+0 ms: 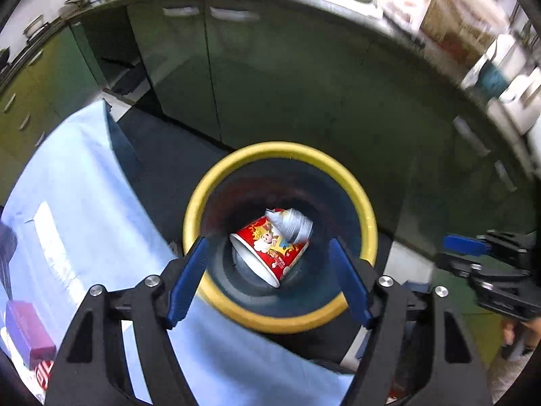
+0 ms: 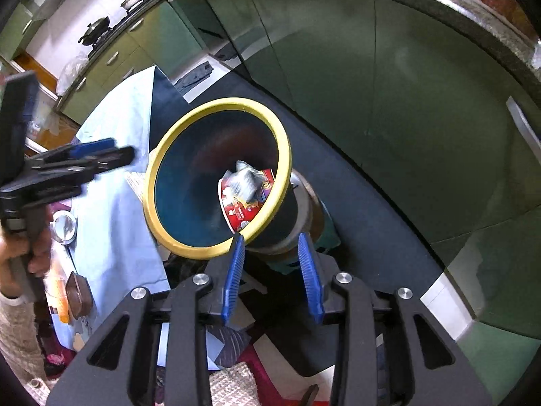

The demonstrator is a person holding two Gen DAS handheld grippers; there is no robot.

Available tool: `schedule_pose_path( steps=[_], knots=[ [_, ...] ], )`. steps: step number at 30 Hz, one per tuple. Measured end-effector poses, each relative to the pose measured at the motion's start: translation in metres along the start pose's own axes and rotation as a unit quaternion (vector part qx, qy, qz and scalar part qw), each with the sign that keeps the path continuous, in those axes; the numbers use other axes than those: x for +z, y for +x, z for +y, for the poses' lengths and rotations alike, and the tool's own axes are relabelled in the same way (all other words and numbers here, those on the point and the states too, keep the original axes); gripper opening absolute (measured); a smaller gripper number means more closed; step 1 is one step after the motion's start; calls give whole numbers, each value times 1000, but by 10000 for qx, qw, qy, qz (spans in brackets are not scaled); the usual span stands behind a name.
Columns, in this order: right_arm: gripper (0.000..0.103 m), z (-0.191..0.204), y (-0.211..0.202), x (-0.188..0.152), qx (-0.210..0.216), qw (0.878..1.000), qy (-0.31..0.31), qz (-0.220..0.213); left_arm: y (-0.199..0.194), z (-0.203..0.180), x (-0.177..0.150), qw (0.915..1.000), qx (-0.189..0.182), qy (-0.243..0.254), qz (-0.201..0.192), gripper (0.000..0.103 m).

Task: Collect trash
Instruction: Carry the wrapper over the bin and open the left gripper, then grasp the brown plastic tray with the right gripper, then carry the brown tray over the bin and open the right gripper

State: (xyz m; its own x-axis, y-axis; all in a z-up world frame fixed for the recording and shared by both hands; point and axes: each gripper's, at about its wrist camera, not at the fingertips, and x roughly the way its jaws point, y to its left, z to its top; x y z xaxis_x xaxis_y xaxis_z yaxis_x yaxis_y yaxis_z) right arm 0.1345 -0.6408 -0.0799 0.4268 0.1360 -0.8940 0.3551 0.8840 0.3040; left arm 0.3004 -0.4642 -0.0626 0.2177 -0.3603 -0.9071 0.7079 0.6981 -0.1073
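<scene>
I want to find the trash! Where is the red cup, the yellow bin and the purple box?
red cup (image 1: 270, 253), left wrist view, on its printed side.
yellow bin (image 1: 280, 150), left wrist view, on the far rim.
purple box (image 1: 27, 331), left wrist view, on its top face.

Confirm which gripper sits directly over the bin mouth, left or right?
The left gripper: its open fingers frame the yellow-rimmed bin and red cup inside. The right gripper sits beside the rim.

The bin (image 1: 367, 223) mouth is unblocked from above; only a cup (image 1: 270, 250) and crumpled wrapper (image 1: 292, 226) lie at the bottom. It is hemmed by the clothed table (image 1: 84, 203) on one side and cabinets (image 1: 287, 84) behind.
</scene>
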Motion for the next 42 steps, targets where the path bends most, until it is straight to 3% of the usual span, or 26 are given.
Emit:
schedule_pose_path(
  steps=[3, 8, 11, 15, 18, 21, 27, 30, 33, 37, 42],
  knots=[
    [34, 20, -2, -5, 116, 9996, -255, 6, -51, 19, -14, 9989, -135, -64, -440, 70],
    [41, 99, -1, -15, 459, 9919, -1174, 168, -166, 80, -75, 9892, -126, -443, -1393, 79],
    [46, 150, 0, -28, 732, 9828, -1669, 308, -212, 113, -120, 9828, 127, -693, -1704, 79],
    [48, 224, 6, -50, 956, 9628, -2462, 563, -252, 155, -189, 9761, 321, -1135, -1827, 79],
    [48, 267, 19, -70, 1098, 9451, -2921, 975, -265, 175, -236, 9718, 409, -1415, -1839, 79],
    [43, 292, 38, -86, 985, 9347, -3182, 1241, -269, 185, -272, 9674, 484, -1650, -1861, 80],
    [36, 314, 75, -93, 661, 9283, -3305, 1571, -268, 213, -333, 9564, 569, -2252, -1772, 82],
    [27, 321, 89, -98, 597, 9246, -3356, 1698, -259, 218, -350, 9551, 519, -2418, -1630, 82],
    [25, 325, 100, -105, 483, 9197, -3461, 1788, -249, 220, -359, 9549, 480, -2526, -1482, 82],
    [6, 326, 105, -110, 282, 9191, -3568, 1647, -240, 223, -364, 9551, 442, -2595, -1361, 82],
    [5, 318, 92, -109, 370, 9248, -3489, 1474, -238, 219, -361, 9572, 417, -2526, -1349, 82]
  ],
)
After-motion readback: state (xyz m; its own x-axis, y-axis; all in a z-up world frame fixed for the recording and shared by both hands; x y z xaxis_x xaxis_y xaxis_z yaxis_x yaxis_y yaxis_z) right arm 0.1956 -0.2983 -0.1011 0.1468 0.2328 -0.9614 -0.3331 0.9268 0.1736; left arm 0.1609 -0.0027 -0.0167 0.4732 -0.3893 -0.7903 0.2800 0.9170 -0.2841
